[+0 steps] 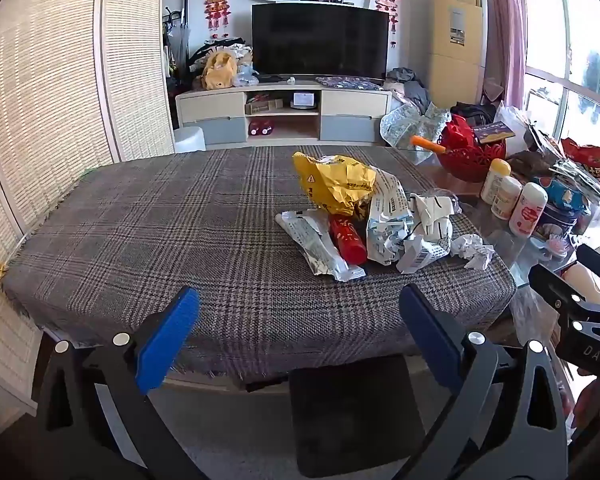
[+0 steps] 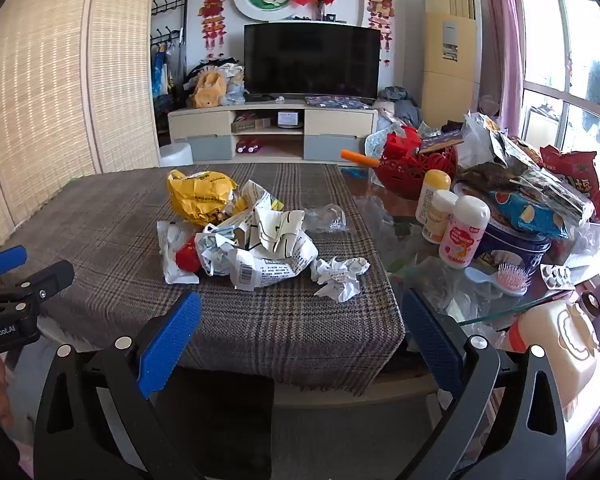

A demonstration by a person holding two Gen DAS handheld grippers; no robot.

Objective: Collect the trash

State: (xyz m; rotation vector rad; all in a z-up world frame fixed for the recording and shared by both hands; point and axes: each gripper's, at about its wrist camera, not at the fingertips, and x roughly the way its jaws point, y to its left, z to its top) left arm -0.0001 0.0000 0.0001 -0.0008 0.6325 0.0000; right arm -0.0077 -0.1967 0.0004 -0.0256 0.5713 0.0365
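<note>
Right wrist view: right gripper (image 2: 300, 320) and left gripper (image 1: 300, 316) hang wide apart, empty, short of the trash pile (image 2: 240, 232) on the plaid tablecloth (image 2: 100, 240). Best start with the loose crumpled paper ball (image 2: 340, 276), pinching its middle.

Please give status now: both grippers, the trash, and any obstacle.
Left gripper open, empty. Right gripper open, empty. Trash pile untouched on checked cloth. Path clear; bottles stand right of the pile.
</note>
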